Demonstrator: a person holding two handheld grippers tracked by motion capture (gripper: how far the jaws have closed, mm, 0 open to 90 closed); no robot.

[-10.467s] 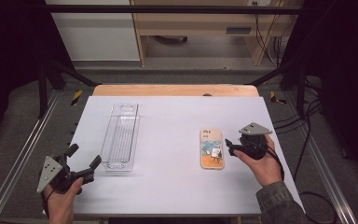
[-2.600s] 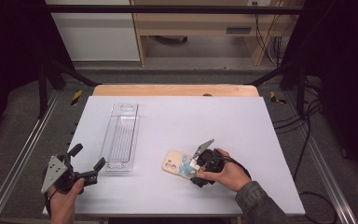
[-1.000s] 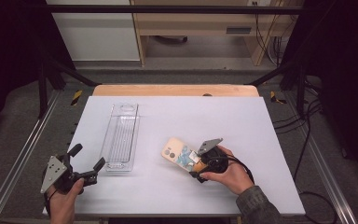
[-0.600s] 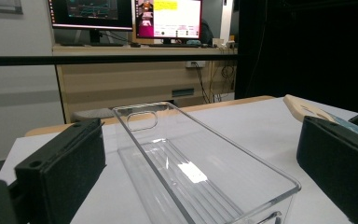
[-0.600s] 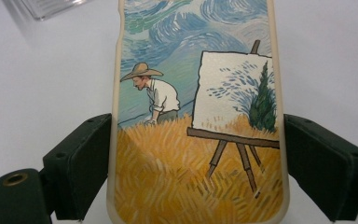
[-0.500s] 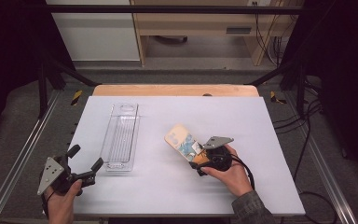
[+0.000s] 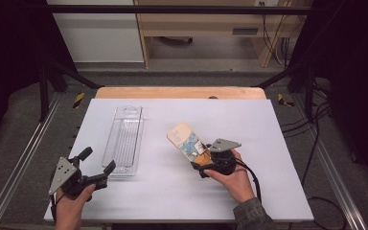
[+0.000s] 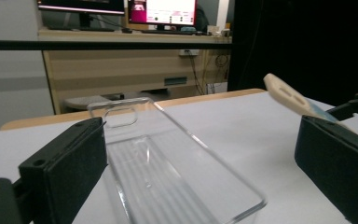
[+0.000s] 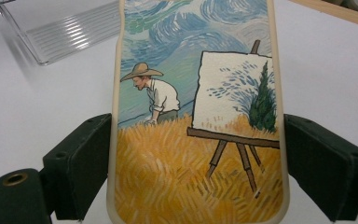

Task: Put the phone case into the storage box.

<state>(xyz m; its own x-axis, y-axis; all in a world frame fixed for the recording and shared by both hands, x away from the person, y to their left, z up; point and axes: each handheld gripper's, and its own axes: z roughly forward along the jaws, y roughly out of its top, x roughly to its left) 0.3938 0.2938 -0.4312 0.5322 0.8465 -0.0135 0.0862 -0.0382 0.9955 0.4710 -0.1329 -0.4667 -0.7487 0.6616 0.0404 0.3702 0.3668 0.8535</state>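
Phone case point(image 7: 188, 143) with a painted picture sits pinched between the jaws of my right gripper point(image 7: 205, 160), its free end tilted up and pointing toward the clear plastic tray point(image 7: 122, 142). My right gripper view reads the print plainly: a man in a straw hat in a wheat field, an easel with a canvas, swirling blue sky, and a cream rim with both pads pressed against its long edges point(image 9: 192, 116). From above that artwork is just a smudge of blue and orange. My left gripper view catches the case edge-on instead, showing its pale underside with cut-out holes point(image 8: 286, 95), lifted off the white table point(image 7: 268, 143) to the right of the tray.

The tray lies flat and lengthwise on the table, left of the case, ribbed on its floor, with a hang-tab hole at its far end. Beyond the tray the table has a wooden edge, then a wooden desk with what I think are lit monitors.

My left gripper point(image 7: 96, 168) sits just near the tray's close end, jaws spread wide with nothing between them.
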